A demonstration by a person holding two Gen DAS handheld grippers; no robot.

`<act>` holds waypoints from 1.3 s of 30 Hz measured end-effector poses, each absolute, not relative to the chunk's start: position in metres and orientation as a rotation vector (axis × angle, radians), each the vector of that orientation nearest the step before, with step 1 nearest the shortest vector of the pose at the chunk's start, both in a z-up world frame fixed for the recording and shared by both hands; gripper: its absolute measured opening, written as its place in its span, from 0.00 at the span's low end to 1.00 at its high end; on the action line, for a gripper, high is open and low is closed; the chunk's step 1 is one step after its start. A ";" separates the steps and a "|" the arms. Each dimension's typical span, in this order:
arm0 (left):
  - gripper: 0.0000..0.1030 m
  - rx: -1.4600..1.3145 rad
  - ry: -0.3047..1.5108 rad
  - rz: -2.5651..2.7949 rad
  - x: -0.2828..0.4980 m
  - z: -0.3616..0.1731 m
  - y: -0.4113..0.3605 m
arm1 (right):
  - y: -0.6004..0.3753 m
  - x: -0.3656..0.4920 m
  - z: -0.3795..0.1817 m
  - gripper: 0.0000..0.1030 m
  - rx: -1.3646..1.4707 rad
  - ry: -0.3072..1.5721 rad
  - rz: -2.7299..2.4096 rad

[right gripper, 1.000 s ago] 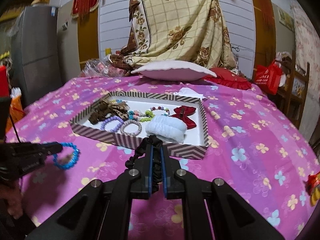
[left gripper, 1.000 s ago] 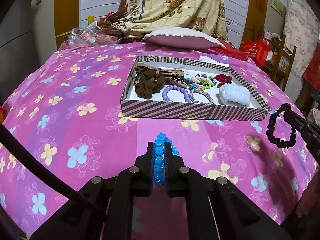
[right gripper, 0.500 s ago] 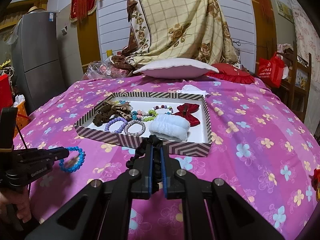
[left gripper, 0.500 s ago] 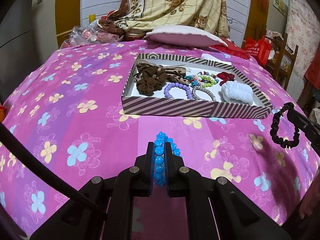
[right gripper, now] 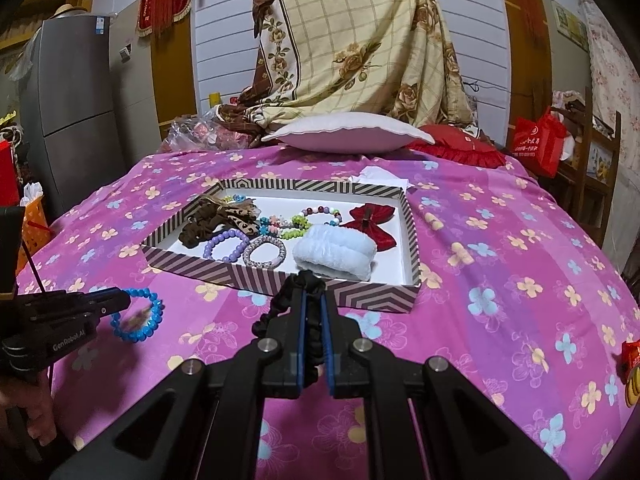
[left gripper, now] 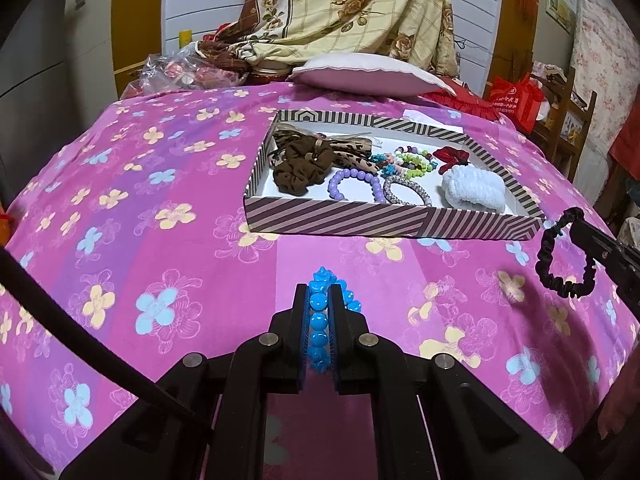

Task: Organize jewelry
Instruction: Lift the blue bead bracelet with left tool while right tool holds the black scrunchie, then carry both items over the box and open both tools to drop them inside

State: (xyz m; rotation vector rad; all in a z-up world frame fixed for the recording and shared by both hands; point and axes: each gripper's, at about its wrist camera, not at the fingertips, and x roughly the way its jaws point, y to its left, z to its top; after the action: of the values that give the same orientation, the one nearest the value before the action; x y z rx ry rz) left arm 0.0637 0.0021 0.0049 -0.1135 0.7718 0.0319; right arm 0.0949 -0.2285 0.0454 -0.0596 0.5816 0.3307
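My left gripper [left gripper: 319, 292] is shut on a blue beaded bracelet [left gripper: 319, 320], held above the pink bedspread in front of the striped box [left gripper: 392, 222]. From the right wrist view the bracelet [right gripper: 140, 316] hangs at the left gripper's tip [right gripper: 120, 302]. My right gripper [right gripper: 314, 300] is shut on a black hair scrunchie [right gripper: 310, 284], just short of the box's near wall [right gripper: 320, 284]. The scrunchie also shows in the left wrist view [left gripper: 562, 256], hanging as a loop. The box holds a brown scrunchie [left gripper: 302, 168], purple bracelet [left gripper: 354, 184], silver band [left gripper: 406, 194], pale blue scrunchie [left gripper: 472, 190] and red bow [left gripper: 452, 156].
A pillow [right gripper: 344, 138] and a draped floral blanket [right gripper: 360, 52] lie at the bed's far end. A grey fridge [right gripper: 72, 100] stands at left. A red bag [right gripper: 540, 144] and wooden rack stand at right. The flowered bedspread [left gripper: 140, 240] spreads around the box.
Both grippers have risen and tilted a little, so the box appears lower and farther. Each keeps its hold. The items in the box have not moved.
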 end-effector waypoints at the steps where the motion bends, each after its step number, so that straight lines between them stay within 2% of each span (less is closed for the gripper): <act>1: 0.21 -0.116 0.771 0.034 0.064 0.005 0.002 | -0.229 0.095 0.045 0.07 -0.060 0.581 0.330; 18: 0.21 -0.109 0.768 -0.002 0.059 0.005 -0.006 | -0.230 0.090 0.049 0.07 -0.055 0.582 0.320; 25: 0.21 -0.180 0.725 -0.082 0.068 0.037 -0.002 | -0.237 0.097 0.079 0.07 0.008 0.527 0.350; 32: 0.21 -0.164 0.662 -0.146 0.103 0.079 -0.011 | -0.240 0.143 0.105 0.07 0.059 0.499 0.359; 39: 0.21 -0.140 0.664 -0.218 0.180 0.109 -0.020 | -0.237 0.228 0.104 0.07 0.178 0.571 0.394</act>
State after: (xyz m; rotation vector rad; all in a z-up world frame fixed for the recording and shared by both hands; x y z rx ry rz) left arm 0.1796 -0.0197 0.1091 -0.1404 0.6639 -0.2183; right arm 0.2276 -0.2369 0.1043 0.1782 0.5715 0.3939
